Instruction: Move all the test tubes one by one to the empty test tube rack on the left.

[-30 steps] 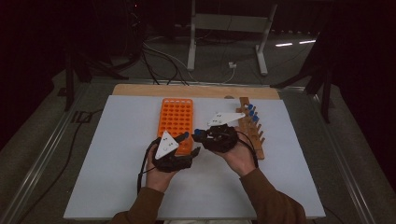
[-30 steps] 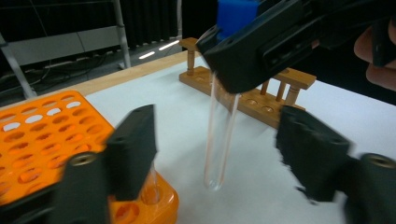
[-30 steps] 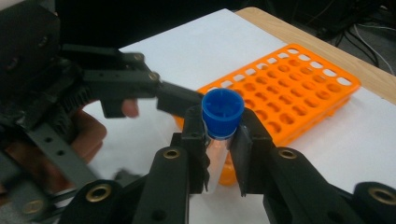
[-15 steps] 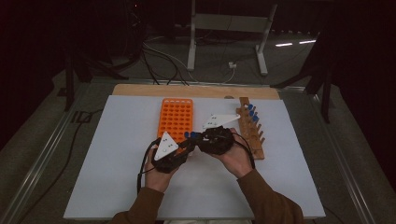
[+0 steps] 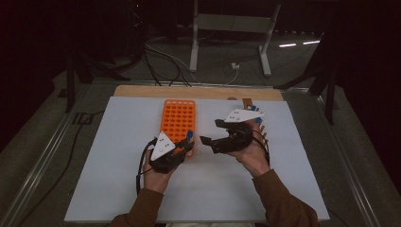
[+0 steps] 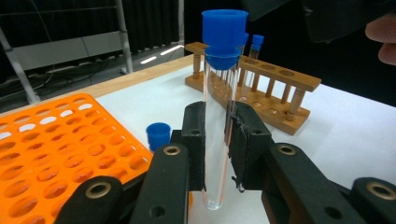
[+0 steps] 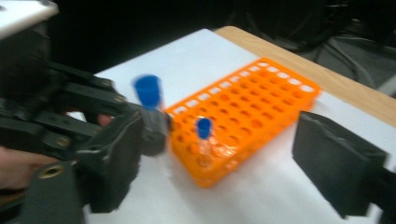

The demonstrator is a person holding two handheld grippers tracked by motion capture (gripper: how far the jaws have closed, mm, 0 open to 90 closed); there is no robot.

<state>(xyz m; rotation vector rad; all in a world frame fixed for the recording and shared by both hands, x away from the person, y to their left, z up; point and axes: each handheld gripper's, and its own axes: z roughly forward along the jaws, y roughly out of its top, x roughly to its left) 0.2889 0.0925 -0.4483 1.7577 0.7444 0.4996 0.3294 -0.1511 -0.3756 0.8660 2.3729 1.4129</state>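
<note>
My left gripper [image 6: 217, 121] is shut on a clear test tube [image 6: 215, 154] with a blue cap [image 6: 224, 28], held upright just past the near right corner of the orange rack [image 6: 46, 154]. In the high view the left gripper [image 5: 183, 146] sits at that corner of the orange rack [image 5: 178, 116]. My right gripper [image 5: 211, 132] hovers a little to its right; its jaws have just been opening and nothing is between them. In the right gripper view the right gripper [image 7: 224, 158] faces the left gripper and the capped tube [image 7: 147, 93].
Another blue-capped tube [image 7: 203, 135] stands in a hole near the corner of the orange rack [image 7: 252, 107]. A wooden tube rack [image 6: 261, 79] with several capped tubes stands to the right, behind my right hand. A white mat [image 5: 118, 179] covers the table.
The two grippers met at the tube half a second ago. Since then the right gripper has opened and drawn back to the right, leaving the tube in the left gripper.
</note>
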